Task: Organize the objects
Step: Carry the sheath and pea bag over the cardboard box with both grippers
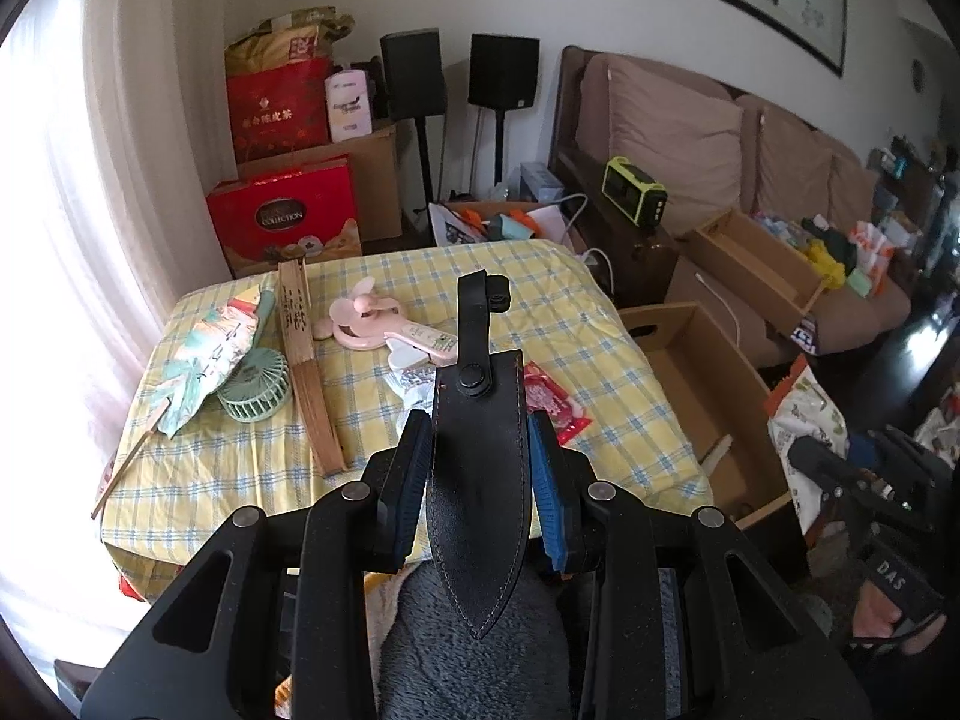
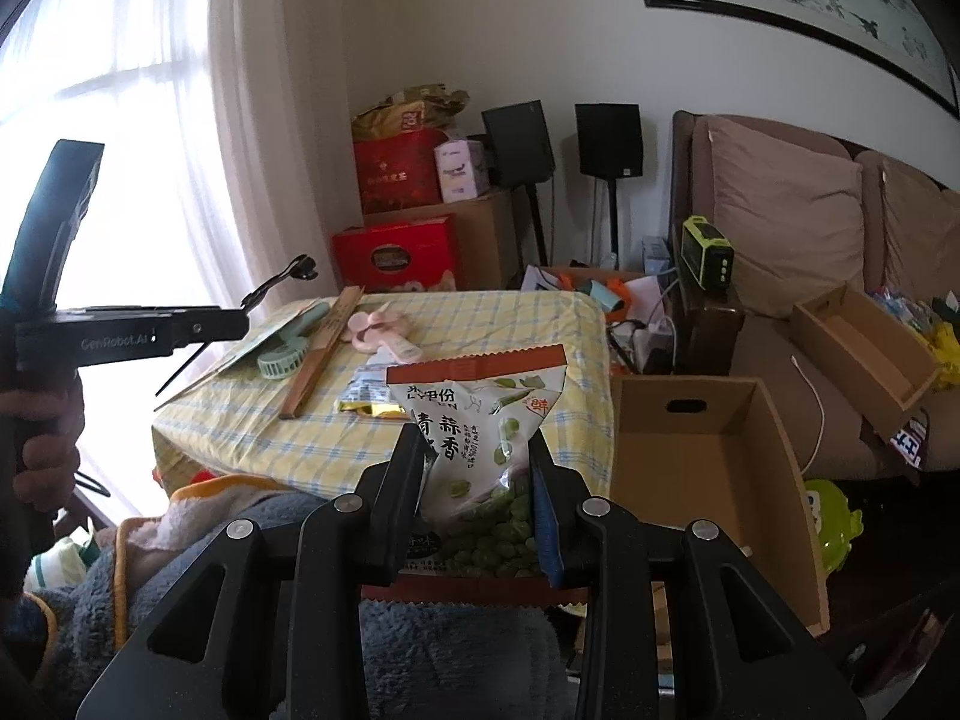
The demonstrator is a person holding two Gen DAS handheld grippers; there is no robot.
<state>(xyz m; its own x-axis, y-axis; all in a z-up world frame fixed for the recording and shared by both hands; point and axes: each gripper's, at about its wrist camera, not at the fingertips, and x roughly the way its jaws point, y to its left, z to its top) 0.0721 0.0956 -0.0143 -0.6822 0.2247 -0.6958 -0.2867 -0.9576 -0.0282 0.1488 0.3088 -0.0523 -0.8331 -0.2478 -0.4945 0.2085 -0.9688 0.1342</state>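
Item 1, nearest the lens: left gripper [image 1: 480, 468], jaws clamped on a black leather sheath [image 1: 480, 468], pointed tip toward the camera, strap and snap stud away from it. The pads press its flat sides at mid-length. Judged stiff, light, faintly slick; whether a blade sits inside cannot be told. The widest part of the body, below the stud, looks the best place for a hold, since the tapered tip would likely slip out.

Item 2: right gripper [image 2: 477, 480], jaws clenched on a snack bag [image 2: 480, 420] of green beans, held clear of the table. Soft crinkly film, light, contents loose and shifting; a grip across the gathered middle, as now, seems steadier than one on the sealed edge.

Item 3: table [image 1: 600, 372] under a yellow checked cloth, ahead of both grippers. On it: folded bamboo fan [image 1: 303, 360], green mini fan [image 1: 255, 390], pink handheld fan [image 1: 384, 330], printed paper fan [image 1: 210, 360], red packet [image 1: 552, 402].

Item 4: open cardboard box [image 2: 708, 450] just beside the table's right edge, a likely destination. A second, shallower box [image 2: 864, 348] rests on the sofa [image 2: 786, 210] behind it.
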